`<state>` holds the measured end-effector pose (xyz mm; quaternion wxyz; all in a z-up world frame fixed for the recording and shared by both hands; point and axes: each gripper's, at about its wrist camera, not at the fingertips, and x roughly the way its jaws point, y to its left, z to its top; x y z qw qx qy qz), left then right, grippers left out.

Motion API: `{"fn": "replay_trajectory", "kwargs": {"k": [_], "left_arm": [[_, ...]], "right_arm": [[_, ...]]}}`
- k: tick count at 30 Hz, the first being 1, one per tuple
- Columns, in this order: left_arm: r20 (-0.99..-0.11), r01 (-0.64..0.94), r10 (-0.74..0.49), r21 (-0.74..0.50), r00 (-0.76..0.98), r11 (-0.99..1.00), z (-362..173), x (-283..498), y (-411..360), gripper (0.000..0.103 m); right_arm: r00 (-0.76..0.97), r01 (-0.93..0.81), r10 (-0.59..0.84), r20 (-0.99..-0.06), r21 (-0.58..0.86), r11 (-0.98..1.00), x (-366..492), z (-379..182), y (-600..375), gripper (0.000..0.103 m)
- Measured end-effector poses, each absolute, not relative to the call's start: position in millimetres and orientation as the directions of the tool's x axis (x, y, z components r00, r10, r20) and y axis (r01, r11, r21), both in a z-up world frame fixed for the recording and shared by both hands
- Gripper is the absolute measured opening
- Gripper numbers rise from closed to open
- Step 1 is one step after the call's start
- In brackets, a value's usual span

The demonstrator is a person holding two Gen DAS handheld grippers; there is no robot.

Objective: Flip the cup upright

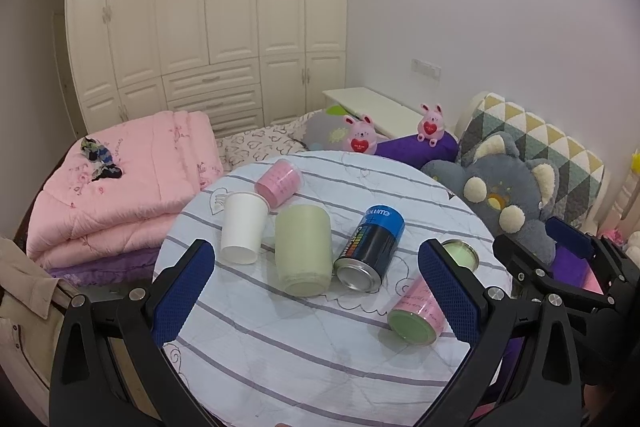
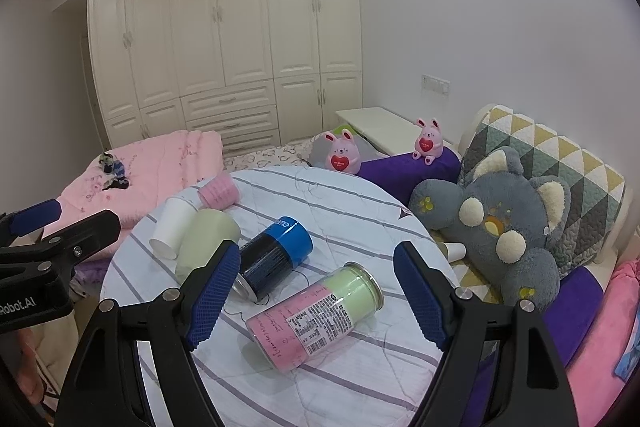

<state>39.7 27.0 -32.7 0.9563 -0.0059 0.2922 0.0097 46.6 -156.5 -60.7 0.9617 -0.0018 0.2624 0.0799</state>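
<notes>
Several cups and cans lie on their sides on a round striped table (image 1: 280,355). A white paper cup (image 1: 243,231) (image 2: 171,223), a pale green cup (image 1: 304,249) (image 2: 206,241) and a pink cup (image 1: 279,184) (image 2: 218,191) lie at the far left. A blue and black can (image 1: 370,247) (image 2: 274,253) lies mid-table. A pink and green can (image 1: 420,311) (image 2: 314,319) lies nearest. My left gripper (image 1: 316,295) is open above the table's near side, empty. My right gripper (image 2: 316,291) is open over the pink and green can, not touching it.
A folded pink quilt (image 1: 120,183) lies left of the table. A grey plush toy (image 2: 500,227), purple bolster (image 2: 408,163) and two pink bunny toys (image 2: 342,153) sit right and behind. A small paper cup (image 2: 454,251) lies beside the plush. Wardrobe stands behind.
</notes>
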Motion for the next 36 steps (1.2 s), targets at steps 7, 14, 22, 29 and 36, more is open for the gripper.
{"fn": "replay_trajectory", "kwargs": {"k": [7, 14, 22, 29, 36], "left_arm": [[-0.585, -0.003, 0.0, -0.005, 0.811, 1.0, -35.7, 49.2, 31.7, 0.103], [-0.631, 0.03, -0.012, 0.018, 0.775, 0.999, -43.1, 65.6, 29.9, 0.103], [-0.694, 0.133, -0.05, 0.066, 0.718, 0.989, -52.1, 96.4, 2.7, 0.103], [-0.773, 0.185, -0.074, 0.056, 0.63, 0.981, -71.2, 138.7, -21.6, 0.103], [-0.854, 0.24, -0.046, 0.093, 0.519, 0.966, -103.1, 192.8, -47.9, 0.103]], "right_arm": [[0.838, -0.155, 0.155, -0.523, 0.045, 0.987, 55.7, -64.0, -156.5, 0.08], [0.825, -0.146, 0.151, -0.545, 0.053, 0.988, 65.3, -69.3, -157.9, 0.08], [0.813, -0.092, 0.114, -0.572, 0.067, 0.994, 77.9, -77.1, -178.5, 0.08], [0.787, -0.058, 0.1, -0.609, 0.089, 0.994, 103.3, -89.6, -196.8, 0.08], [0.769, -0.024, 0.094, -0.633, 0.119, 0.993, 140.5, -102.1, -215.1, 0.08]]}}
